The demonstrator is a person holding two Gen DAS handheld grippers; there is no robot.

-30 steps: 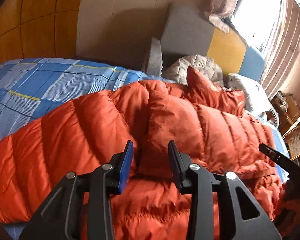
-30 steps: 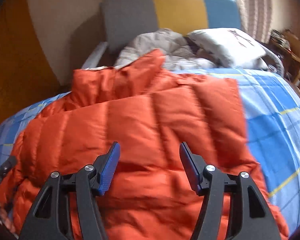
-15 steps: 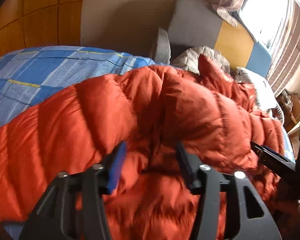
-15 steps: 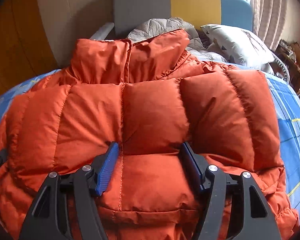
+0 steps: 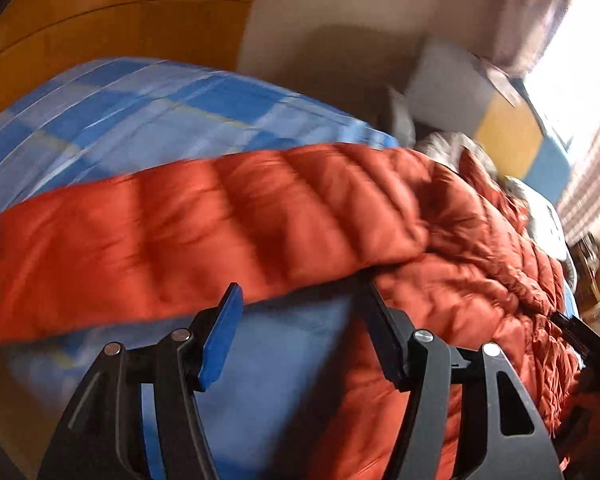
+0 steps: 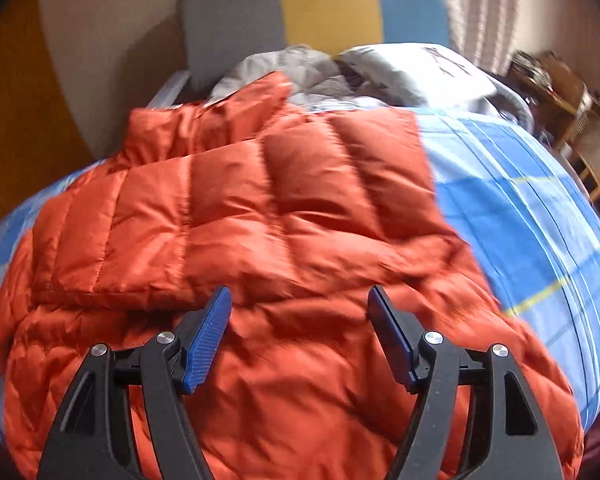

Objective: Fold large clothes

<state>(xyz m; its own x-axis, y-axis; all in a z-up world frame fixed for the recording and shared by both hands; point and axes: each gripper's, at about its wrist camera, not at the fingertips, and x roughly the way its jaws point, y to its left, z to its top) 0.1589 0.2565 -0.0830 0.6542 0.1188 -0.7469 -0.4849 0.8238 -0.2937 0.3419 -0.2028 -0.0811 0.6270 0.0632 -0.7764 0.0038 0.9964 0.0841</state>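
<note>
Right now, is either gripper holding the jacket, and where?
Nothing held. The left gripper and right gripper have just been opening; both stand open over the orange puffer jacket, pads clear of it.

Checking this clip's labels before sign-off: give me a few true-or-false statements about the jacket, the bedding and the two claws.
1. The puffy orange quilted jacket lies on a blue plaid bedsheet. True.
2. The right claw is clamped on the jacket's collar. False: its jaws stand open above the jacket's body, gripping nothing.
3. One long orange sleeve stretches sideways over the sheet in the left wrist view. True.
4. The left claw is shut. False: it is open, blue sheet showing between the jaws.
5. A white pillow lies beyond the jacket. True.
</note>
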